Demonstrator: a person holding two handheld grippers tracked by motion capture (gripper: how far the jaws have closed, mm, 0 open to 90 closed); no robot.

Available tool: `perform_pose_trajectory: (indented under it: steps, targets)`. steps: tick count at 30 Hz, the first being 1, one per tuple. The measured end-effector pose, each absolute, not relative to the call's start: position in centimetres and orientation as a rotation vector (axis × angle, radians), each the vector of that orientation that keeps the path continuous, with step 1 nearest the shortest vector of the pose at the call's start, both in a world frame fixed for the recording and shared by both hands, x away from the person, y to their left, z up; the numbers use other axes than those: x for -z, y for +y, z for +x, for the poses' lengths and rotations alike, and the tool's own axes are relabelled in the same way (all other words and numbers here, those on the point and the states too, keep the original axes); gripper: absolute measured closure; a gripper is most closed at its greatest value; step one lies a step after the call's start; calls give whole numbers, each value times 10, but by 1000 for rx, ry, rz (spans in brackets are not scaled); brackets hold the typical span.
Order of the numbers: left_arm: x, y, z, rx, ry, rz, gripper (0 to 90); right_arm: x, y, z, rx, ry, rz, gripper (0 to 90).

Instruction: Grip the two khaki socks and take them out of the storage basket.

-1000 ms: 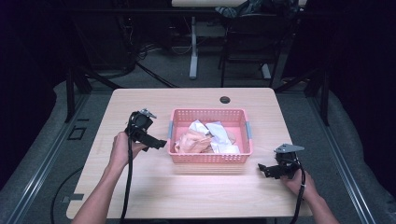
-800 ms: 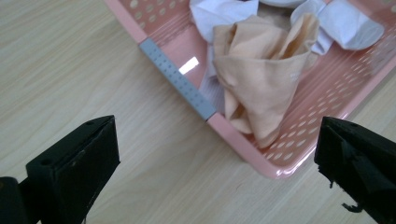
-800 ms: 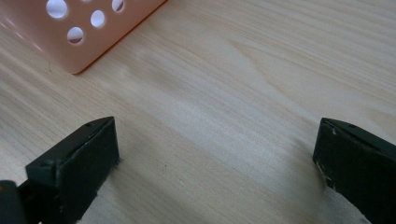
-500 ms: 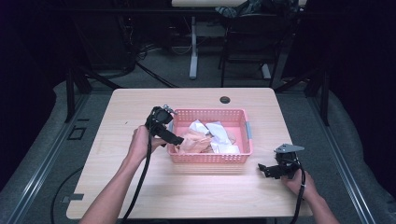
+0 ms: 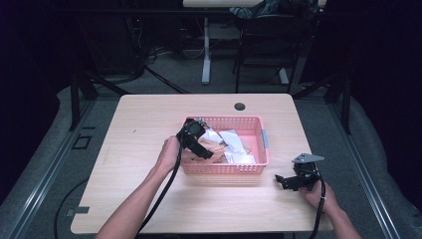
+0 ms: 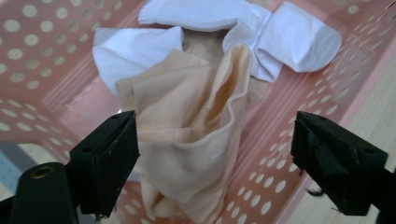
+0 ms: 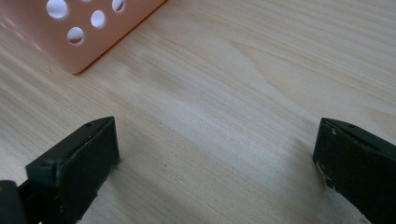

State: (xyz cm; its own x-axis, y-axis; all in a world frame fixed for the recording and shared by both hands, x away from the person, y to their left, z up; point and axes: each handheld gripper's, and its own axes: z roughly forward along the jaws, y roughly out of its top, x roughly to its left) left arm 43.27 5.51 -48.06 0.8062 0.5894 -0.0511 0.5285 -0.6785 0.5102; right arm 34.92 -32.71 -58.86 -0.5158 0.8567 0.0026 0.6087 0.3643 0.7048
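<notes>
Pale wood table [image 5: 149,134], dark room; left tongs [image 6: 215,149] closing round peach cloth [image 6: 187,140], ungripped; right tongs [image 7: 215,158] wide, empty.

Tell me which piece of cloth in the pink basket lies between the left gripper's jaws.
The beige sock. It hangs over the pink basket's wall between the open jaws of the left gripper, which have just been closing. The white socks lie farther back.
</notes>
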Motion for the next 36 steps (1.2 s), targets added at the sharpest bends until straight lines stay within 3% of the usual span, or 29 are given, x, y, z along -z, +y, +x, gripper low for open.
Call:
perform_pose_trajectory:
  steps: [2,6,8,11,14,15,16,19,36]
  targets:
    - [483,52,433,-156,812,2494,261,589,-327,349,-939,2263,1283,0]
    - [487,47,435,-174,800,2530,342,589,-327,349,-937,2265,1283,0]
    - [489,44,436,-184,795,2549,439,589,-327,349,-940,2262,1284,0]
    - [492,43,436,-190,793,2560,485,589,-327,349,-936,2265,1282,0]
    - [493,40,435,-208,772,2578,651,589,-327,349,-936,2265,1283,0]
    - [493,39,435,-215,767,2585,651,589,-327,349,-938,2266,1282,0]
    - [493,38,434,-216,762,2590,755,589,-327,349,-936,2265,1282,0]
    - [492,39,433,-207,745,2586,857,589,-327,349,-937,2266,1281,0]
    - [452,62,433,-215,740,2497,882,589,-327,349,-936,2266,1282,0]
